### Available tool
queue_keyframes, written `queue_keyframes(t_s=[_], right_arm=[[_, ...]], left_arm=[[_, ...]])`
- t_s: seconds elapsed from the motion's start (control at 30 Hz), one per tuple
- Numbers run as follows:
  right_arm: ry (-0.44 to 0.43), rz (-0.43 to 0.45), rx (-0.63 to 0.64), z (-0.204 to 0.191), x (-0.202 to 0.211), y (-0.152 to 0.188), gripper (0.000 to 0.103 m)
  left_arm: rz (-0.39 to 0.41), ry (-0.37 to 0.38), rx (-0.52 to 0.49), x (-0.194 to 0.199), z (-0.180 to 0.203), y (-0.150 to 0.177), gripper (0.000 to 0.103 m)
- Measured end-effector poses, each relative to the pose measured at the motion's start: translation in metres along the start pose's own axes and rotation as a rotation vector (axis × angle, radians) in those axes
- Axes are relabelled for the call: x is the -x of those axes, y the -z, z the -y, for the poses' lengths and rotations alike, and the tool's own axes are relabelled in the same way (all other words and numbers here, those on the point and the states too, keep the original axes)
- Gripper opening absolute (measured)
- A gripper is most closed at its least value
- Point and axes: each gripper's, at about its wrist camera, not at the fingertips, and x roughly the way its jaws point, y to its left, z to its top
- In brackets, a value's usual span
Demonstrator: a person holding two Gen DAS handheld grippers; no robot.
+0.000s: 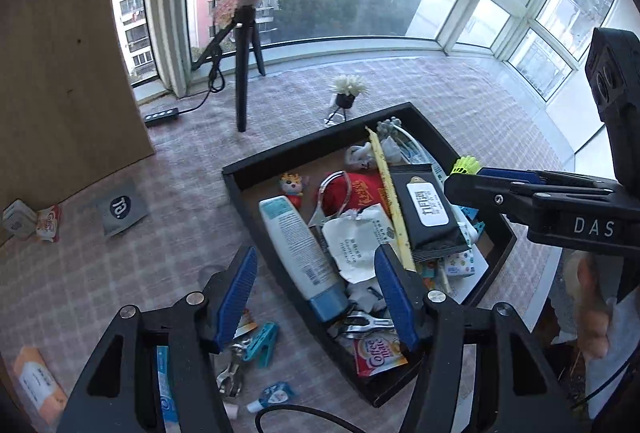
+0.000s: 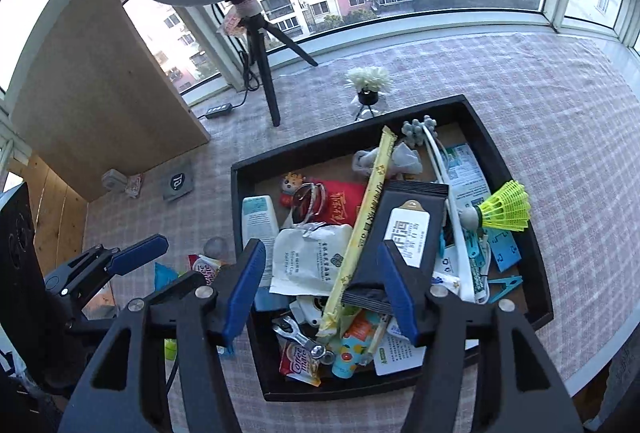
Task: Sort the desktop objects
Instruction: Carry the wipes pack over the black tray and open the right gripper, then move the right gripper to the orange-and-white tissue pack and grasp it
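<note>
A black tray (image 1: 256, 169) (image 2: 492, 137) on the checked tablecloth holds several items: a white tube (image 1: 296, 245) (image 2: 258, 221), a black wipes pack (image 1: 428, 209) (image 2: 404, 229), a long yellow packet (image 1: 390, 189) (image 2: 360, 229), a white sachet (image 1: 356, 241) (image 2: 308, 261), a red pouch (image 2: 340, 207) and a yellow shuttlecock (image 2: 504, 207). My left gripper (image 1: 316, 297) is open and empty above the tray's near left edge. My right gripper (image 2: 320, 289) is open and empty above the tray's near part. The right gripper also shows at the right of the left wrist view (image 1: 464, 181).
Left of the tray lie a teal clip (image 1: 262, 343), a metal clip (image 1: 230, 373), a small tube (image 1: 270, 395), a toothpaste tube (image 1: 166, 389) and an orange box (image 1: 38, 381). Farther back are a grey coaster (image 1: 120, 209), a ring-light tripod (image 1: 242, 73), a small potted flower (image 1: 348, 89) and a wooden board (image 1: 60, 73).
</note>
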Motion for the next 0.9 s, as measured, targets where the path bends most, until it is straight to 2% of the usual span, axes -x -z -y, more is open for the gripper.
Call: queue_keyframes(t_s=[0.17,0.5,0.7,0.9], right_arm=[[-0.069,-0.040,0.096,-0.062,-0.025,0.000,0.058],[-0.176,-0.133,0.288,-0.191,-0.081,0.018,0.058],[-0.254,-0.196,0.357,-0.262,-0.114,0.032,0.058],[-0.316,-0.277,0.459,-0.339,-0.149,0.053,0.058]], left_arm=[[0.000,-0.106,0.084,0.022,-0.070,0.029,0.060],[0.003,-0.279,0.370,0.072,-0.212,0.105,0.060],[-0.013,-0.358,0.503,0.091,-0.273,0.159,0.060],[-0.012,-0.392,0.605,0.104,-0.318,0.202,0.060]])
